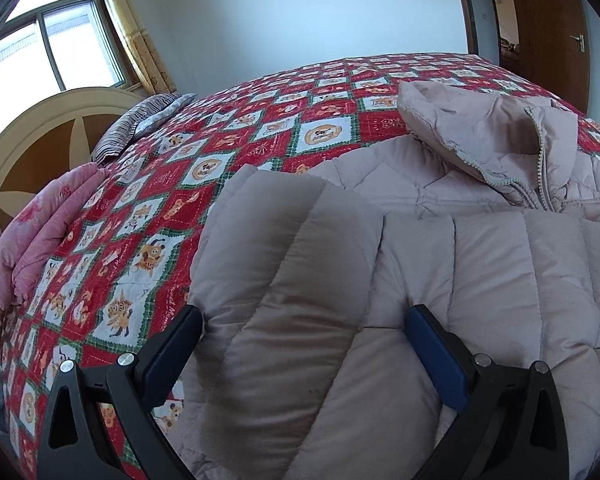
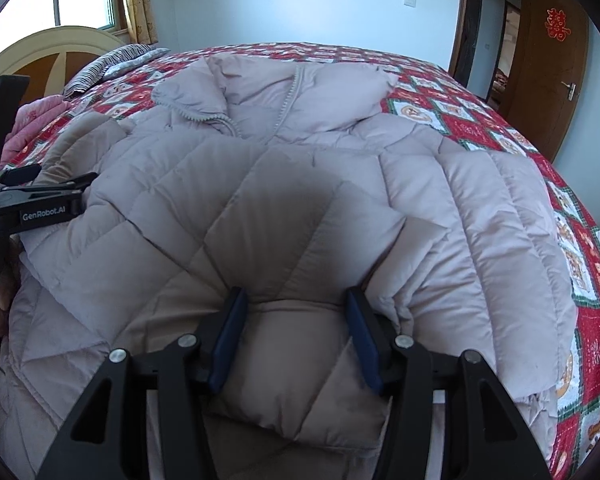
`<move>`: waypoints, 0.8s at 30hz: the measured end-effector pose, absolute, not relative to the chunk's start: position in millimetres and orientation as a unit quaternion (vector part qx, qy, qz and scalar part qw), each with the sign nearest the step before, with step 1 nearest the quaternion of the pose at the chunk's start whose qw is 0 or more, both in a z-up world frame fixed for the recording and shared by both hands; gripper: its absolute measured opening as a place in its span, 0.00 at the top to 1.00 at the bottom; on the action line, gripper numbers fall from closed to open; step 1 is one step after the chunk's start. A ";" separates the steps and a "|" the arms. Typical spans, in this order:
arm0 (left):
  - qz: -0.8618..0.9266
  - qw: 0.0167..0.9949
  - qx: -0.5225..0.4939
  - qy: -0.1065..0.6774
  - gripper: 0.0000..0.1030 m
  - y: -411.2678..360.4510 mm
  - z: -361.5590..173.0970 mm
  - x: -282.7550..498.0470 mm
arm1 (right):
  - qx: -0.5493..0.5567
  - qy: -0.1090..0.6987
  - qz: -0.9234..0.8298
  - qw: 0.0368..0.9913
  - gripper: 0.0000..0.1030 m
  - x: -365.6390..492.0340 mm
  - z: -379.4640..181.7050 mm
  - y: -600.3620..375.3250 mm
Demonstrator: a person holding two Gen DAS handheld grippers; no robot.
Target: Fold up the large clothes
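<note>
A large pale pink quilted puffer jacket (image 2: 300,184) lies spread on the bed, collar and zipper (image 2: 288,96) toward the far side. In the left wrist view the jacket (image 1: 480,260) fills the right half. My left gripper (image 1: 304,320) has its blue-padded jaws wide apart around a thick puffed fold of the jacket's edge (image 1: 284,280); the fold lies between the pads. My right gripper (image 2: 294,304) has its jaws closed against a bunched fold of the jacket (image 2: 300,352). The left gripper (image 2: 40,200) also shows at the left of the right wrist view.
The bed has a red, white and green patchwork cover (image 1: 204,160). A pink folded quilt (image 1: 44,240) and a striped pillow (image 1: 140,124) lie by the cream headboard (image 1: 40,136). A window (image 1: 48,48) is at the left, a wooden door (image 2: 548,72) at the right.
</note>
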State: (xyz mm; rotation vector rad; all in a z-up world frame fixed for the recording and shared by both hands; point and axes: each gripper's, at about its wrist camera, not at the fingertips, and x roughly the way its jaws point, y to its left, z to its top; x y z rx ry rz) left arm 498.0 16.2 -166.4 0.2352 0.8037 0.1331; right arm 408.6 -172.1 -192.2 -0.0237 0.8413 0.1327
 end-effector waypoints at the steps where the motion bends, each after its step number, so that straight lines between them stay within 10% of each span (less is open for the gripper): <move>1: 0.061 0.910 0.122 0.391 0.01 16.3 -160.2 495.5 | -0.007 0.408 0.069 0.911 0.45 408.1 -191.8 -173.7; 12: 0.017 0.953 0.115 0.279 0.01 -4.3 -57.4 529.4 | 0.034 0.420 0.164 0.892 0.17 402.2 -177.3 -186.3; 21: -0.008 0.918 0.134 0.372 0.01 -52.6 -124.1 662.5 | 0.089 0.425 0.162 0.886 0.17 413.8 -151.5 -219.9; 23: -0.017 0.911 0.156 0.380 0.10 -61.2 -135.4 672.0 | 0.091 0.420 0.151 0.890 0.17 423.7 -143.1 -229.0; 24: -0.026 0.909 0.164 0.382 0.43 -64.5 -138.8 673.8 | 0.092 0.415 0.145 0.893 0.17 429.8 -138.7 -234.2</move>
